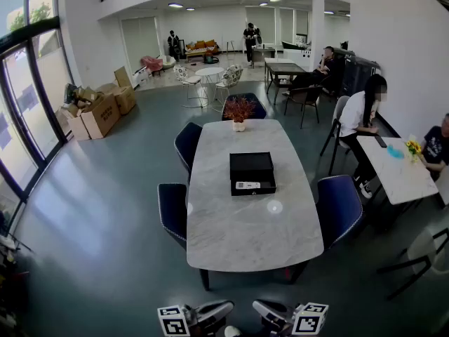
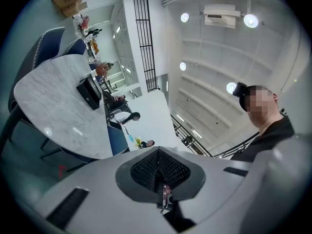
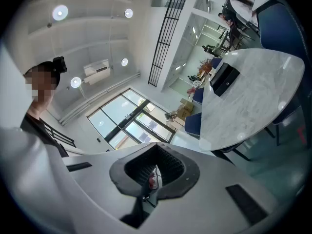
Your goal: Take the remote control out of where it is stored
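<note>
On the grey floor [image 1: 91,209], a marble desk [image 1: 245,230] carried a black box [image 1: 251,166] holding the remote control [image 1: 247,185]. The left hand-held gripper [image 2: 159,170] and the right hand-held gripper [image 3: 154,169] were clenched on nothing.

We are listing a marble counter [image 1: 245,234], blue chairs [image 1: 339,208] standing around it, grey floor [image 1: 98,216], tall windows [image 1: 17,111] at left, ceiling lights [image 1: 175,5] glowing.

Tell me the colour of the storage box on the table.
The box is black, seen best in the head view.
</note>
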Demonstrator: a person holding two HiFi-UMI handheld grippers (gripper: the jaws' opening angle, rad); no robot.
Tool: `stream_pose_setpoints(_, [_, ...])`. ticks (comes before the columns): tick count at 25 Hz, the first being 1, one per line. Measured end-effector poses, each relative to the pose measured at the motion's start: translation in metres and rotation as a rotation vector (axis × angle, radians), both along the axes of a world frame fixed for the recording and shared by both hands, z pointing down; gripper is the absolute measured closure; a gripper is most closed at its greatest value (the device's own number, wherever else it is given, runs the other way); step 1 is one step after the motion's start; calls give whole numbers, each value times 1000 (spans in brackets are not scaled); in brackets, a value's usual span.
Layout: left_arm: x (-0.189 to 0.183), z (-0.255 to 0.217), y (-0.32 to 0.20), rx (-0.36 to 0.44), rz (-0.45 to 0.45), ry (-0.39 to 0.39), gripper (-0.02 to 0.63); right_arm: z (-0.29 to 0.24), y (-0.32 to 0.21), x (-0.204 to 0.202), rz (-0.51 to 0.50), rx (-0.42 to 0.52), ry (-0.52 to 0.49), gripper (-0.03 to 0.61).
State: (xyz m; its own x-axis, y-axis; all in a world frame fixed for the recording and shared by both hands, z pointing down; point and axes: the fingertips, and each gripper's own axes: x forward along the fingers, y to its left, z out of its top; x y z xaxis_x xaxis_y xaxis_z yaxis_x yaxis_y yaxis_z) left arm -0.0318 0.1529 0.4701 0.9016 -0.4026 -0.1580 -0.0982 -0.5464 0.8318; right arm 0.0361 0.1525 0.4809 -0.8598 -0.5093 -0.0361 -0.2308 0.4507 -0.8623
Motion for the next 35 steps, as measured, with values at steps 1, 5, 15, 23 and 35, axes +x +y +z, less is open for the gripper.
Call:
stream_pose_setpoints(1, [1, -2, 1, -4, -1, 5, 607, -1, 1, 1, -1, 5, 7, 569])
stream_pose_setpoints(5, [5, -4, 5, -6, 6, 13, 607, -4, 6, 2, -6, 5, -7, 569])
stream_pose_setpoints(15, [2, -6, 9, -6, 11, 15, 607, -7, 8, 2, 6, 6, -36, 571])
stream_pose_setpoints(23, [-3, -4, 10, 2, 7, 12, 607, -5, 6, -1, 10, -6, -55, 569])
stream_pose_setpoints(35, [-14, -6, 14, -5, -9, 27, 607, -10, 6, -9, 9, -6, -51, 569])
